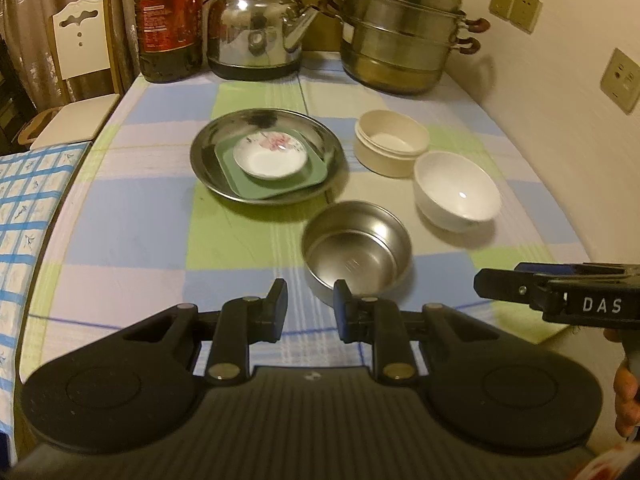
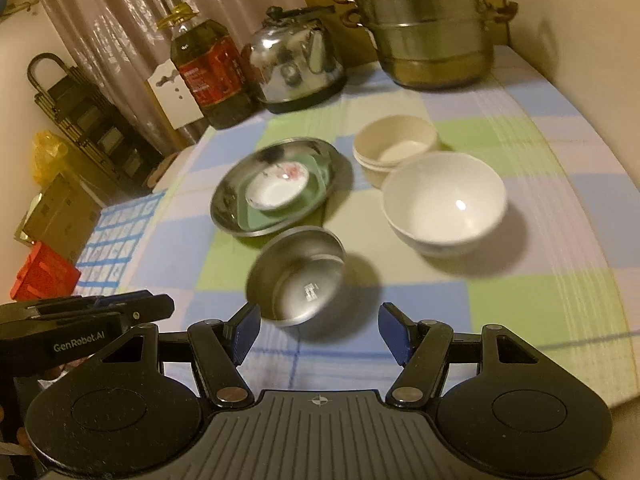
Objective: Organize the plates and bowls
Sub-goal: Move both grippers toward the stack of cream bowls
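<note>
- Looking down at a table (image 1: 132,248) with a checked cloth, I am seeing plates and bowls sitting in the middle of it.
- My left gripper (image 1: 310,310) is hanging over the near part of the table. Its two fingers are standing close, with a small gap, and nothing is sitting between them.
- My right gripper (image 2: 316,330) is hanging beside it. Its fingers are standing wide apart and they are holding nothing.
- A small metal bowl (image 1: 356,250) is sitting closest to me, just past the fingertips of both grippers. I cannot tell if anything is touching it.
- A big metal plate (image 1: 266,156) is sitting behind it and to the left. A green plate (image 1: 276,186) is lying in it, and a little white dish (image 1: 270,156) with a pink flower is lying on the green one.
- A white bowl (image 1: 456,190) is sitting to the right of the metal bowl, a bit apart from it.
- A cream bowl (image 1: 390,142) is sitting right behind the white bowl. It is looking like two bowls stacked together.
- At the far end of the table an oil bottle (image 1: 168,20), a shiny kettle (image 1: 256,32) and a tall steamer pot (image 1: 404,32) are standing in a row.
- A white chair (image 1: 82,44) is standing by the left side of the table, in front of a curtain (image 1: 24,8).
- A person's hand (image 1: 626,396) is holding the right gripper at the edge of my left camera view.
</note>
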### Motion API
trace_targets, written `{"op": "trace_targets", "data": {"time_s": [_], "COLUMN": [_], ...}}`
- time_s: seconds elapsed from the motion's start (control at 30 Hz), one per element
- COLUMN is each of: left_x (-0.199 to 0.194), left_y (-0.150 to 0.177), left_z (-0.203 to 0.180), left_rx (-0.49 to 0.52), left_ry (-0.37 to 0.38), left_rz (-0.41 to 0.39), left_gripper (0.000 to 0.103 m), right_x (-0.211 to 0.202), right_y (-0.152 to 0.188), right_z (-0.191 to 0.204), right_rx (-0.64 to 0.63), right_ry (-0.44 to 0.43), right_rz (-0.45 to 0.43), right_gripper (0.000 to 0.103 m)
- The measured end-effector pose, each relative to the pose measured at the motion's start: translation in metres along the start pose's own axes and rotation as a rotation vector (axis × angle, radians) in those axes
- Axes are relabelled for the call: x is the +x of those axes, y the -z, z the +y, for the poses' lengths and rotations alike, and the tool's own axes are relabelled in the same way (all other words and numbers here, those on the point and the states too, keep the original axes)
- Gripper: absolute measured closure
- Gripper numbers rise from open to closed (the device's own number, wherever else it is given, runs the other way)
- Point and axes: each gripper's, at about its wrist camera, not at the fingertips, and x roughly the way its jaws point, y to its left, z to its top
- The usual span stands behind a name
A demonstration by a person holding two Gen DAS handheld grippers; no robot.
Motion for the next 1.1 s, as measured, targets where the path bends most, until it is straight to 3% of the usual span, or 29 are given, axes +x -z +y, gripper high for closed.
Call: {"op": "trace_targets", "data": {"time_s": [0.6, 1.1], "left_x": [-0.026, -0.024], "left_y": [0.045, 0.046], "left_z": [-0.048, -0.05], "left_rx": [0.01, 0.043], "left_ry": [0.023, 0.038], "left_rz": [0.014, 0.039], "left_gripper": [0.081, 0.081], "right_x": [-0.059, -0.065], "right_y": [0.047, 0.056], "right_z": [-0.04, -0.051], "right_rx": [0.055, 0.097], "right_ry": [0.072, 0.097], "right_rz": [-0.001, 0.012], "right_gripper": [0.037, 0.037]}}
